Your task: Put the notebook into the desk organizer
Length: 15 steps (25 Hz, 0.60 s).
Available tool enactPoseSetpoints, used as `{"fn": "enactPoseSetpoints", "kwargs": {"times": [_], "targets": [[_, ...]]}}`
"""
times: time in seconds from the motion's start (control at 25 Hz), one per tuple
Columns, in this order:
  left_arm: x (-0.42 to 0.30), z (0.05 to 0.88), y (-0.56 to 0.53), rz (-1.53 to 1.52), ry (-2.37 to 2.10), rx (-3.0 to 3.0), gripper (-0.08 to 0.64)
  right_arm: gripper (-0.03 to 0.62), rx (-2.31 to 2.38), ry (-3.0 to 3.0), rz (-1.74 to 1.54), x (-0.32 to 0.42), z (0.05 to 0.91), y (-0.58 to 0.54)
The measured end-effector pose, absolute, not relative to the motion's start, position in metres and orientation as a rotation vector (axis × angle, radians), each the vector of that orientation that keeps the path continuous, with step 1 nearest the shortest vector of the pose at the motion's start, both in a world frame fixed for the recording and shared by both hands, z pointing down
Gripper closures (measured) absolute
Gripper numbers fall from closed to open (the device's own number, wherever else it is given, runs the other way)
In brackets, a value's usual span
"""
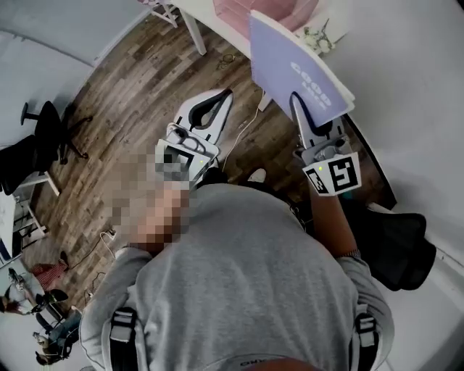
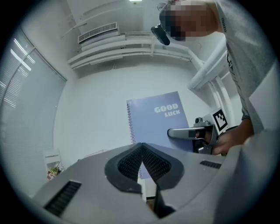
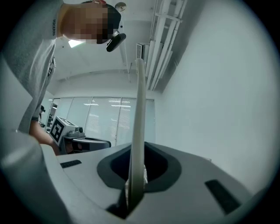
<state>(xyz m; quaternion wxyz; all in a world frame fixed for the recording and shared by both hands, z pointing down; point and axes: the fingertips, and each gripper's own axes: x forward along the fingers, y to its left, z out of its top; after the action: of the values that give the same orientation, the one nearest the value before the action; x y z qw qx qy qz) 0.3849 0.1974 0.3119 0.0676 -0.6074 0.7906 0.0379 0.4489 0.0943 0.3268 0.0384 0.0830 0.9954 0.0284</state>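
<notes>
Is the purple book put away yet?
Not yet. Done: the notebook is picked up. Right now the right gripper pinches its edge and holds it up in the air. The left gripper is shut and empty. Left to do: slide it into the organizer, maybe the pink thing at the top.

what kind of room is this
Probably an office or studio room: a black office chair on a wood-plank floor, a white table, window blinds and a wall air conditioner.
</notes>
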Motion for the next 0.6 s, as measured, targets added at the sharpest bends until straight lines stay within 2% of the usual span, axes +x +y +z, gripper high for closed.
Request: {"fn": "enactPoseSetpoints", "kwargs": {"times": [0.6], "targets": [[0.4,0.311,0.19,0.1,2.454,-1.712,0.54,0.554,0.388,3.036,0.101,0.458,0.328,0.081]]}}
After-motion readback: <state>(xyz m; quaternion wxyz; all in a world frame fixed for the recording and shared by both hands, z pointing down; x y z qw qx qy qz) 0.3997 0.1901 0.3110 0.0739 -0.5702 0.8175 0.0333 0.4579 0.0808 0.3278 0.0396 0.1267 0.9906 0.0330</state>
